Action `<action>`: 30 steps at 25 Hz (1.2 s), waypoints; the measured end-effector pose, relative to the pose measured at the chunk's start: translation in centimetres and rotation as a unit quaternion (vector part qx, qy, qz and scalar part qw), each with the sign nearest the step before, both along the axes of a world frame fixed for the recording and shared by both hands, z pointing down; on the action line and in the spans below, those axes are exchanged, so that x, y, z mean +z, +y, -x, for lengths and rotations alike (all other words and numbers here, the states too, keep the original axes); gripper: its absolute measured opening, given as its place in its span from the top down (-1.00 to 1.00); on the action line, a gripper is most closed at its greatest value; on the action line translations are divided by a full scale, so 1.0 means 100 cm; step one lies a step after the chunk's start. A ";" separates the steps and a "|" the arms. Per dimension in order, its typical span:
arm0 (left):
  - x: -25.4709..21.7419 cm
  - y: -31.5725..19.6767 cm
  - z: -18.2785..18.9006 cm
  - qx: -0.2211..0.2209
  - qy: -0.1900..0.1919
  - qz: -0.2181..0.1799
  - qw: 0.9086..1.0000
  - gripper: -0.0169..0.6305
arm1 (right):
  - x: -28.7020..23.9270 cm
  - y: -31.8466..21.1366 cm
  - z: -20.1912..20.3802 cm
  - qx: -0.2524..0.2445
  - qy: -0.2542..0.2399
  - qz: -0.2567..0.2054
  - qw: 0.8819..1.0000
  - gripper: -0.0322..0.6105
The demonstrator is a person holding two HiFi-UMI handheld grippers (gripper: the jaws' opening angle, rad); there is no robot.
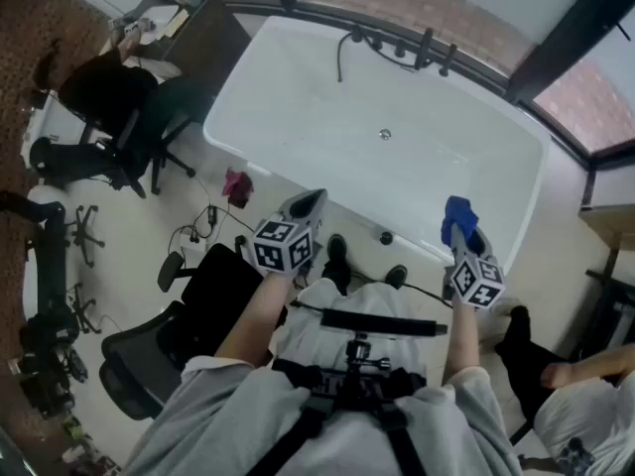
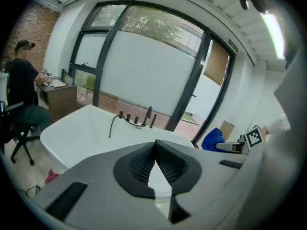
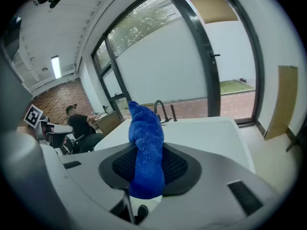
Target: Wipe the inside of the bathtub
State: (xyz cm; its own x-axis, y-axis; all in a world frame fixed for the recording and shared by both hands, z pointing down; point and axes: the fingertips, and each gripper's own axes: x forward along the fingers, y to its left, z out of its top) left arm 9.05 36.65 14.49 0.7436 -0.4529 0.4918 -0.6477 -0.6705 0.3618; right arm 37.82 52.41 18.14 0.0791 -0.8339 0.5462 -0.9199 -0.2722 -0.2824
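**Two tools held short of the bathtub; no wiping begun**

Both tools are held up in front of the person, on the near side of the white bathtub (image 1: 327,117). The tub is set on the floor along the window wall, with black tap fittings (image 1: 397,46) at its far rim and a drain (image 1: 385,134) in its bottom. Its inside is touched by neither tool. The step in hand is judged to be the approach: the cloth is already gripped, but no contact with the tub is made yet.

For the next move, the right tool (image 1: 464,236) would need to be carried over the near rim. It would then be lowered until the cloth's free end is pressed against the inner wall or bottom, and swept along it. The grip would have to be kept firm, since the cloth could be dragged out by friction.

The right tool is closed on a blue cloth (image 3: 145,147). The cloth is pinched between the two ribbed pads, with one bunched end standing up past the jaw tips and the other hanging below them. Nothing else is touched by it.

The left tool (image 2: 154,146) is closed with nothing held. Its jaw tips are brought together, and only a narrow wedge of gap is left beneath them, through which the tub's white is seen.
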 end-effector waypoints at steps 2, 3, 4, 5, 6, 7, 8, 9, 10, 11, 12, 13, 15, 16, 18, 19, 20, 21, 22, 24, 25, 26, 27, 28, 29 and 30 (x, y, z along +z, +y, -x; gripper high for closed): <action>0.001 -0.014 0.026 -0.019 -0.003 -0.004 1.000 0.94 | -0.005 -0.027 0.024 -0.021 -0.001 -0.006 1.000 0.52; 0.002 -0.020 0.039 -0.027 -0.005 -0.007 1.000 0.94 | -0.007 -0.040 0.037 -0.031 -0.002 -0.009 0.999 0.52; 0.003 -0.027 0.052 -0.036 -0.007 -0.009 0.999 0.94 | -0.009 -0.053 0.049 -0.043 -0.003 -0.012 0.999 0.52; 0.003 -0.033 0.066 -0.046 -0.008 -0.012 0.999 0.94 | -0.011 -0.066 0.063 -0.056 -0.003 -0.014 0.998 0.52; 0.004 -0.039 0.080 -0.057 -0.009 -0.015 0.998 0.94 | -0.012 -0.078 0.076 -0.071 -0.003 -0.015 0.997 0.52; 0.005 -0.045 0.095 -0.070 -0.009 -0.018 0.997 0.94 | -0.012 -0.091 0.091 -0.086 -0.002 -0.015 0.996 0.52; 0.006 -0.050 0.110 -0.084 -0.010 -0.020 0.996 0.94 | -0.012 -0.103 0.105 -0.102 -0.001 -0.015 0.995 0.52; 0.008 -0.055 0.126 -0.097 -0.010 -0.022 0.995 0.94 | -0.011 -0.114 0.120 -0.115 -0.002 -0.016 0.993 0.52; 0.009 -0.060 0.141 -0.108 -0.011 -0.025 0.994 0.94 | -0.009 -0.125 0.135 -0.128 -0.002 -0.016 0.992 0.52; 0.011 -0.066 0.155 -0.118 -0.014 -0.028 0.993 0.94 | -0.008 -0.135 0.149 -0.138 -0.003 -0.017 0.990 0.52; 0.012 -0.071 0.168 -0.127 -0.018 -0.031 0.991 0.94 | -0.007 -0.144 0.162 -0.149 -0.003 -0.018 0.989 0.52; 0.013 -0.077 0.179 -0.134 -0.023 -0.035 0.990 0.94 | -0.007 -0.154 0.174 -0.159 -0.003 -0.018 0.987 0.52; 0.015 -0.086 0.198 -0.145 -0.030 -0.040 0.988 0.94 | -0.007 -0.171 0.198 -0.180 0.000 -0.018 0.983 0.52; 0.015 -0.090 0.207 -0.150 -0.030 -0.041 0.987 0.94 | -0.008 -0.179 0.209 -0.191 0.001 -0.020 0.981 0.52; 0.016 -0.097 0.221 -0.155 -0.027 -0.040 0.987 0.94 | -0.010 -0.192 0.229 -0.209 0.003 -0.026 0.978 0.52; 0.017 -0.099 0.227 -0.157 -0.024 -0.038 0.987 0.94 | -0.011 -0.197 0.238 -0.217 0.004 -0.029 0.976 0.52; 0.018 -0.101 0.232 -0.159 -0.021 -0.037 0.986 0.94 | -0.013 -0.201 0.246 -0.223 0.004 -0.031 0.974 0.52; 0.018 -0.102 0.236 -0.161 -0.019 -0.036 0.986 0.94 | -0.014 -0.204 0.253 -0.227 0.004 -0.031 0.973 0.52; 0.018 -0.103 0.240 -0.163 -0.019 -0.036 0.986 0.94 | -0.016 -0.207 0.259 -0.232 0.003 -0.032 0.972 0.52; 0.015 -0.106 0.245 -0.169 -0.019 -0.038 0.985 0.94 | -0.022 -0.212 0.267 -0.242 0.003 -0.032 0.970 0.52; 0.012 -0.109 0.245 -0.173 -0.017 -0.038 0.984 0.94 | -0.026 -0.215 0.269 -0.248 0.004 -0.032 0.968 0.52; 0.009 -0.111 0.245 -0.178 -0.015 -0.038 0.983 0.94 | -0.029 -0.218 0.271 -0.255 0.006 -0.030 0.966 0.52; 0.007 -0.112 0.245 -0.181 -0.013 -0.038 0.983 0.94 | -0.031 -0.221 0.272 -0.261 0.007 -0.029 0.965 0.52; 0.006 -0.113 0.244 -0.183 -0.013 -0.039 0.982 0.94 | -0.032 -0.224 0.273 -0.266 0.008 -0.029 0.963 0.52; 0.006 -0.113 0.243 -0.185 -0.015 -0.039 0.982 0.94 | -0.032 -0.226 0.273 -0.271 0.006 -0.030 0.962 0.52; 0.006 -0.114 0.242 -0.187 -0.017 -0.040 0.981 0.94 | -0.031 -0.229 0.273 -0.277 0.003 -0.032 0.960 0.52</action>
